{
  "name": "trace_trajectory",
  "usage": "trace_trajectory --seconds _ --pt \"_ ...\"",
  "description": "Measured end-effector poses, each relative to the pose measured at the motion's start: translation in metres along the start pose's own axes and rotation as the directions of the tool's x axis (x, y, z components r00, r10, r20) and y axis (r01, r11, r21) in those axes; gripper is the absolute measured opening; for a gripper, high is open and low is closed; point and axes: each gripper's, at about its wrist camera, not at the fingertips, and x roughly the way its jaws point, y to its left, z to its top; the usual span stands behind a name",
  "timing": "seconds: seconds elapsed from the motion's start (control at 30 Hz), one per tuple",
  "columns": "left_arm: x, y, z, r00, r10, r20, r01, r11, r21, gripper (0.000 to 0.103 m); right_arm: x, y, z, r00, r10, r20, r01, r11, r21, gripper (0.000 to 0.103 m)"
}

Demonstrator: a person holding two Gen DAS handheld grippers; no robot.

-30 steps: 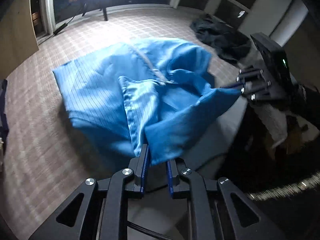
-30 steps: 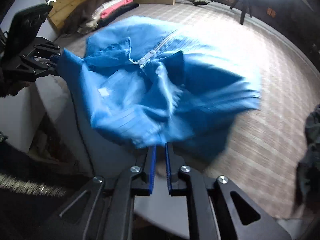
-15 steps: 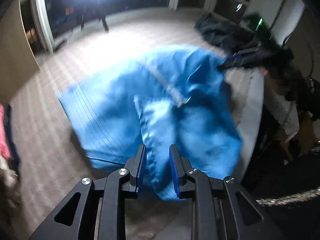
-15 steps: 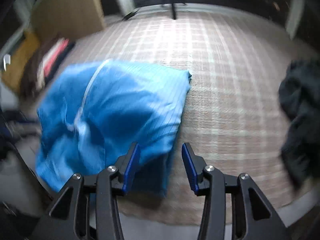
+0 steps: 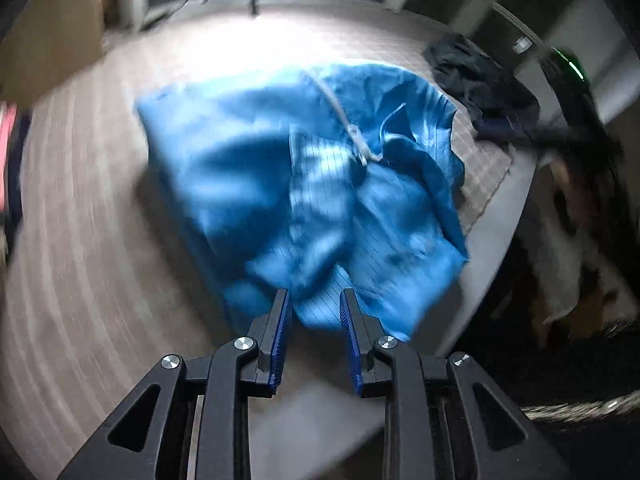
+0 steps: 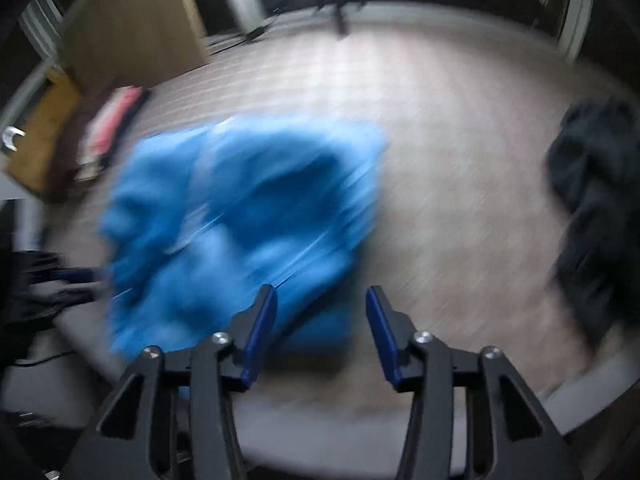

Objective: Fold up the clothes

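A blue zip-up garment [image 5: 312,184] lies crumpled on the checked surface [image 5: 100,240], its white zipper [image 5: 344,120] running down the middle. My left gripper [image 5: 314,308] is open at the garment's near hem, with cloth showing between the fingers but not pinched. In the right wrist view the same garment [image 6: 240,224] is blurred. My right gripper [image 6: 322,304] is wide open and empty just above its near right corner. The right gripper also appears at the right of the left wrist view [image 5: 552,132], blurred.
A dark heap of clothes [image 5: 480,84] lies at the far right, also in the right wrist view [image 6: 592,208]. Folded pink and dark clothes [image 6: 112,128] sit at the far left beside a wooden panel [image 6: 132,28]. A grey table edge [image 5: 492,240] runs on the near side.
Both grippers held the garment's edge a second ago, then opened and let it drop onto the surface. The right gripper has swung away to the right; both views are in fast motion.
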Motion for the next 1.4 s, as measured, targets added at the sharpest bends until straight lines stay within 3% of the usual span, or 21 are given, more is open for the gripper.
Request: trace_trajectory --seconds 0.13,0.23,0.33,0.37,0.4,0.43,0.57,0.73,0.77,0.87,0.9,1.03,1.1,1.17,1.27,1.3,1.4 --pt "0.009 -0.021 0.000 1.000 -0.003 -0.030 0.000 0.995 -0.097 0.024 0.009 0.029 -0.024 0.996 0.048 -0.072 -0.047 0.999 0.009 0.047" --pt "0.029 -0.037 0.001 0.996 0.058 -0.071 -0.064 0.994 -0.087 0.025 0.016 0.050 -0.042 0.989 0.077 -0.124 -0.076 0.997 0.016 0.047" --pt "0.047 -0.040 -0.002 0.990 0.091 -0.110 -0.102 0.990 -0.095 0.024 0.032 0.051 -0.050 0.984 0.005 -0.176 -0.006 1.000 -0.009 0.046" --pt "0.050 -0.039 -0.004 0.990 0.087 -0.113 -0.100 0.989 -0.109 0.020 0.035 0.049 -0.052 0.982 0.020 -0.187 -0.022 1.000 -0.010 0.037" --pt "0.052 -0.037 -0.005 0.989 0.099 -0.109 -0.111 0.987 -0.115 0.008 0.037 0.048 -0.054 0.980 0.035 -0.198 -0.038 0.999 -0.011 0.026" --pt "0.053 -0.035 -0.006 0.988 0.113 -0.109 -0.126 0.985 -0.120 0.003 0.038 0.046 -0.056 0.977 0.046 -0.207 -0.050 0.999 -0.014 0.003" --pt "0.038 -0.031 -0.007 0.996 0.062 -0.062 -0.072 0.984 -0.164 0.000 0.016 0.043 -0.046 0.985 -0.010 -0.170 -0.010 0.993 -0.114 0.003" --pt "0.020 -0.063 -0.015 0.999 0.024 0.024 -0.022 0.999 -0.048 0.001 -0.018 0.038 -0.035 0.991 -0.093 -0.095 0.072 0.975 -0.210 0.003" --pt "0.029 -0.063 -0.019 1.000 0.020 0.019 -0.019 0.998 -0.051 0.000 -0.014 0.037 -0.037 0.990 -0.089 -0.107 0.064 0.974 -0.216 0.004" --pt "0.047 -0.046 -0.025 1.000 0.026 0.006 -0.025 0.994 -0.104 0.000 0.015 0.036 -0.045 0.963 -0.101 -0.250 0.036 0.967 -0.251 0.008" --pt "0.049 -0.042 -0.027 1.000 0.022 0.005 -0.021 0.993 -0.118 0.000 0.008 0.034 -0.045 0.965 -0.081 -0.249 0.018 0.969 -0.247 0.009" --pt "0.036 -0.049 -0.030 1.000 0.030 0.007 -0.030 0.997 -0.066 0.002 -0.051 0.037 -0.029 0.996 -0.038 -0.080 0.015 0.960 -0.279 0.037" --pt "0.030 -0.050 -0.029 0.999 0.034 -0.019 -0.035 0.998 -0.055 0.002 -0.067 0.041 -0.016 0.999 -0.012 0.037 0.023 0.956 -0.293 0.038" --pt "0.013 -0.045 -0.026 1.000 -0.008 0.007 0.008 0.997 -0.072 0.003 -0.057 0.044 0.002 0.996 -0.005 0.083 0.030 0.954 -0.298 0.038" --pt "-0.013 -0.043 -0.006 0.994 0.029 0.102 -0.024 0.999 -0.043 0.010 -0.029 0.038 0.019 0.994 0.023 0.105 0.006 0.965 -0.263 0.038" --pt "-0.017 -0.034 0.001 0.991 0.051 0.123 -0.046 0.998 -0.037 0.010 -0.012 0.043 0.016 0.994 -0.006 0.114 0.034 0.970 -0.241 0.038" --pt "-0.011 -0.011 0.033 0.978 0.077 0.193 -0.062 0.994 -0.086 0.010 0.019 0.050 0.029 0.994 -0.011 0.111 0.030 0.985 -0.168 0.038"
